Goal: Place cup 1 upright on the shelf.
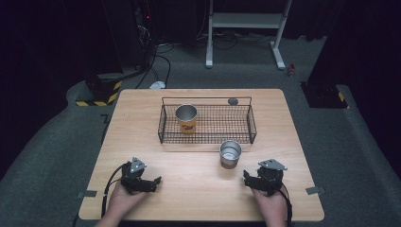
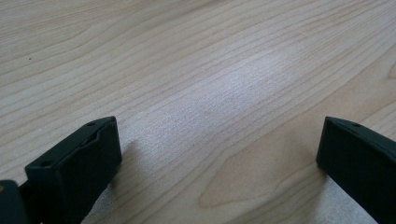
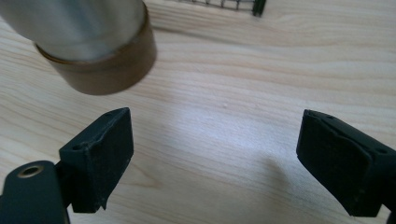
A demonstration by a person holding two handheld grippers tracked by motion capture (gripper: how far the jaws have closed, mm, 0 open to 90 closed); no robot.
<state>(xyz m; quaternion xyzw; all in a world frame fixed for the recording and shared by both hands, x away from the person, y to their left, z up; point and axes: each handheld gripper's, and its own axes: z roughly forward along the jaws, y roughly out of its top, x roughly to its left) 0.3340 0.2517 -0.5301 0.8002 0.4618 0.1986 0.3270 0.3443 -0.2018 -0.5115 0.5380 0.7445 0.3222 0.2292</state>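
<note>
**Right gripper poised beside a steel cup outside the basket**

The right gripper (image 1: 253, 180) rests low near the table's front edge, its jaws spread wide with nothing between them; in the right gripper view they frame bare wood. The left gripper (image 1: 152, 182) is likewise spread and empty over the table (image 1: 142, 123).

Just ahead and to the left of the right gripper stands the metal cup (image 1: 230, 154), upright, mouth up, its long axis vertical, close in front of the wire basket (image 1: 163, 124). A brown band wraps its lower part (image 3: 109, 70).

The cup looks stiff, light and thin-walled, and its polished wall is likely slippery. A sideways grip across the body, probably at or just above the brown band, should hold best; pinching the rim risks tipping it.

1 second cup (image 1: 187, 118), with an orange lower band, stands upright inside the basket's left part.
</note>
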